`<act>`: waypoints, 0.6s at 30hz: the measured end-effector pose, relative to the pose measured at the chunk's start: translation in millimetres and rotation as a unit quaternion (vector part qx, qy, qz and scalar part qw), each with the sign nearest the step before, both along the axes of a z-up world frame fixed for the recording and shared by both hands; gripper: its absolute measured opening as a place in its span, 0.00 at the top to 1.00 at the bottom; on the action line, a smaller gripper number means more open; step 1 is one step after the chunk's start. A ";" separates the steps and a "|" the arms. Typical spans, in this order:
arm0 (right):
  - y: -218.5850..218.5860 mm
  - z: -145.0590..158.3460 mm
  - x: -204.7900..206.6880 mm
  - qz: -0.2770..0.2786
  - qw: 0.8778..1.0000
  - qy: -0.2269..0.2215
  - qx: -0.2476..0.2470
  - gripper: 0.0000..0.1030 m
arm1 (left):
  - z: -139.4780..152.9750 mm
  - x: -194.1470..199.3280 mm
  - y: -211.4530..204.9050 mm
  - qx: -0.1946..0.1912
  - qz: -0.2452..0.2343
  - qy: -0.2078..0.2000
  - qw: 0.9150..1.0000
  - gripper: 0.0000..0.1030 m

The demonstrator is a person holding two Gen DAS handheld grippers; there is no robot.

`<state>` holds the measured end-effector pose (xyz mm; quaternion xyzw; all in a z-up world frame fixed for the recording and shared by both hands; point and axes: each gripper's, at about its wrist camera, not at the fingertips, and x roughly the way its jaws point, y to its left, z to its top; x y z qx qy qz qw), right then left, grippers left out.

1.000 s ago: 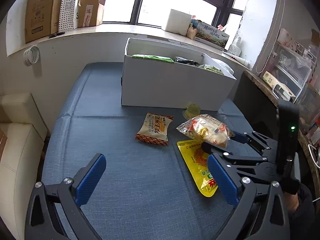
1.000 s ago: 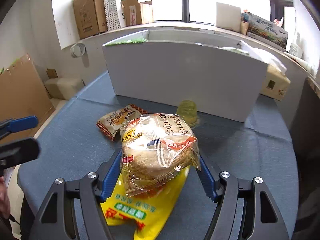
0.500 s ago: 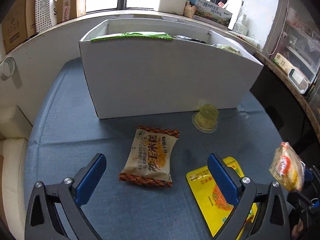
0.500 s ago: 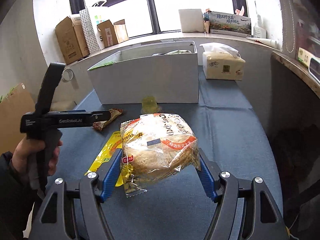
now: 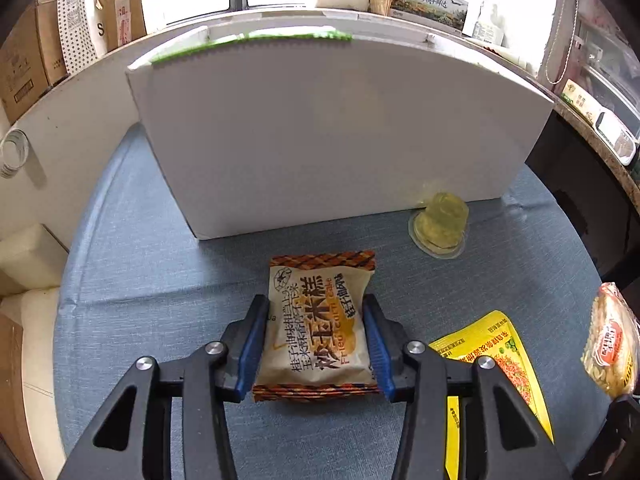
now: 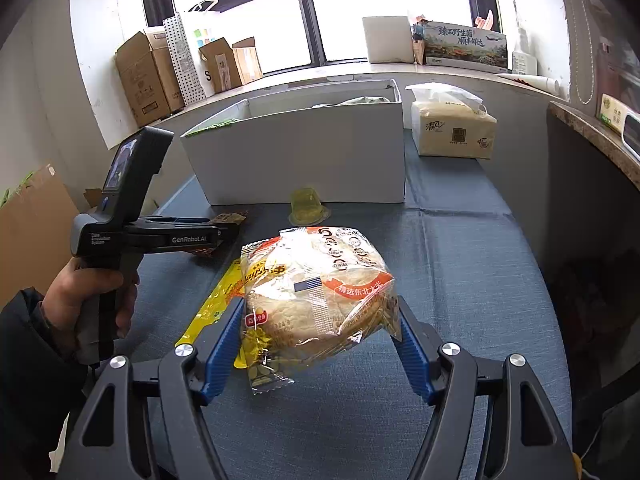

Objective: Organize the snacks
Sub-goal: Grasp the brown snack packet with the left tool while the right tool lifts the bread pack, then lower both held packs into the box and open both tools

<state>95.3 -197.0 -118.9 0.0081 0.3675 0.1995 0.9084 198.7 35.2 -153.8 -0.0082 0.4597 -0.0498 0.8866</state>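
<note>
My left gripper [image 5: 314,346] is shut on an orange-and-cream corn cake packet [image 5: 320,320] that lies on the blue cloth in front of the white box [image 5: 340,140]. My right gripper [image 6: 318,344] is shut on a clear-wrapped rice cracker bag [image 6: 316,292] and holds it above the cloth; the bag also shows at the right edge of the left wrist view [image 5: 612,344]. A yellow snack pouch [image 5: 500,364] lies flat on the cloth to the right of the packet. A yellow jelly cup [image 5: 440,222] stands by the box's front wall.
The white box [image 6: 300,160] holds several snacks, mostly hidden by its wall. A tissue pack [image 6: 452,128] stands to the right of the box. Cardboard boxes [image 6: 148,76] line the window sill. A dark counter edge [image 6: 592,132] runs along the right.
My left gripper has moved forward to the corn cake packet and closed on it. My right gripper has kept hold of the rice cracker bag and drawn back to the right.
</note>
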 end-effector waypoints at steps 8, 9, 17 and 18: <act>1.2 5.3 3.4 -0.001 1.000 -0.007 0.006 0.27 | 51.1 -44.0 8.4 -0.046 -0.014 -0.052 0.997 0.51; 1.5 9.5 5.6 0.000 1.000 -0.011 0.009 0.27 | 60.7 -49.1 8.8 -0.051 -0.019 -0.060 0.997 0.51; 12.0 67.7 52.2 0.001 0.998 -0.057 0.034 0.27 | 143.6 -40.8 4.4 -0.056 -0.029 -0.127 0.990 0.51; 15.1 74.1 62.3 0.000 0.998 -0.058 0.036 0.27 | 150.9 -32.6 5.3 -0.056 -0.028 -0.130 0.990 0.51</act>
